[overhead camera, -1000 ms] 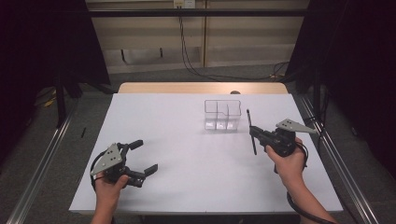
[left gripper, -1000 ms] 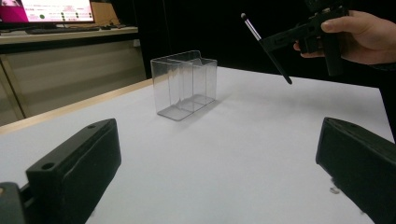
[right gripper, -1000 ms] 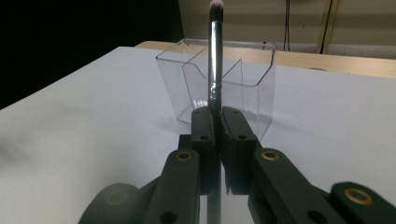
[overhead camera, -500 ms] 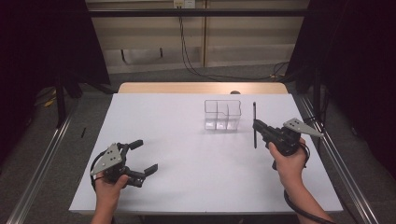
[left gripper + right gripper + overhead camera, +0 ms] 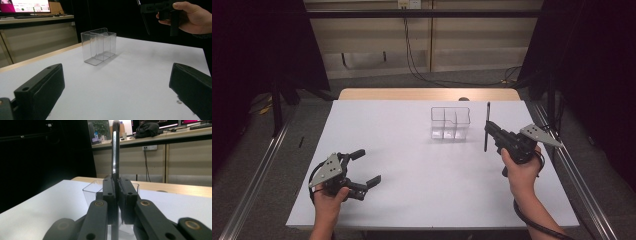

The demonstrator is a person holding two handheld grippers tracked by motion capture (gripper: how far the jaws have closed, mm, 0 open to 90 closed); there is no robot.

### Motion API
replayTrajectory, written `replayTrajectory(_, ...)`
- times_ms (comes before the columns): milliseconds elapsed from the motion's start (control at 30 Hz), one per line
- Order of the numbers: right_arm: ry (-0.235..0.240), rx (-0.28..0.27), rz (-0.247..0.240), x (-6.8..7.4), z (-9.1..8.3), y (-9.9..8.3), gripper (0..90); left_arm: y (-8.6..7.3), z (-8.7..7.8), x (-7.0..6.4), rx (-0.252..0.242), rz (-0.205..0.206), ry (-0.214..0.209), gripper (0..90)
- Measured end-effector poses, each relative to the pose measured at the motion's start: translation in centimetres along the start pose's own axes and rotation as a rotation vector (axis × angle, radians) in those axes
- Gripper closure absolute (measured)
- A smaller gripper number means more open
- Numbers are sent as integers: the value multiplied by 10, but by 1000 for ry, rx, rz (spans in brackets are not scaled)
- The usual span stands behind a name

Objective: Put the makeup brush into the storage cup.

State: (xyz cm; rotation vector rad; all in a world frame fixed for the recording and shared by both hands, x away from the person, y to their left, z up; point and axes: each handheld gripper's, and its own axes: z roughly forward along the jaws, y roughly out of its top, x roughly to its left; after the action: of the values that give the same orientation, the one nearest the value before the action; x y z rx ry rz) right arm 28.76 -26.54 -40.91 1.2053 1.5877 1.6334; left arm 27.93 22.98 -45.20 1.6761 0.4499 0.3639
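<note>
A clear plastic box (image 5: 450, 122) with several compartments stands on the white table (image 5: 412, 200), right of centre toward the back. Just right of the box, my right gripper (image 5: 488, 131) is shut on a thin black pen (image 5: 487, 116) that stands nearly upright. In the right gripper view the pen (image 5: 115, 152) rises from between the shut jaws (image 5: 116, 195), with the clear box (image 5: 90, 191) right behind them. My left gripper (image 5: 364, 167) rests open near the front left, holding nothing. Its view (image 5: 116, 92) looks across bare table at the box (image 5: 98, 46) and the far hand (image 5: 190, 17).
A wooden strip (image 5: 427, 94) runs along the table's back edge. Metal rails (image 5: 257, 170) flank the table on both sides. Cables (image 5: 422, 75) lie on the floor behind. The table's left half and front are open white surface.
My right gripper has shifted a little right and away, and the pen has turned from tilted to nearly upright. The left gripper has stayed put.
</note>
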Motion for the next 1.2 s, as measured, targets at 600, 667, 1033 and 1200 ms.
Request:
replayTrajectory(600, 1, -28, -24, 1, 7, 8, 844, 0, 0, 0, -1, 2, 2, 0)
replayTrajectory(667, 2, -27, -35, 1, 8, 10, 844, 0, 0, 0, -1, 6, 4, 0)
replayTrajectory(1033, -2, -57, -44, -1, 13, 18, 845, 0, 0, 0, -2, 3, 2, 0)
replayTrajectory(1200, 4, -61, -52, 1, 18, 20, 845, 0, 0, 0, -2, 0, 1, 0)
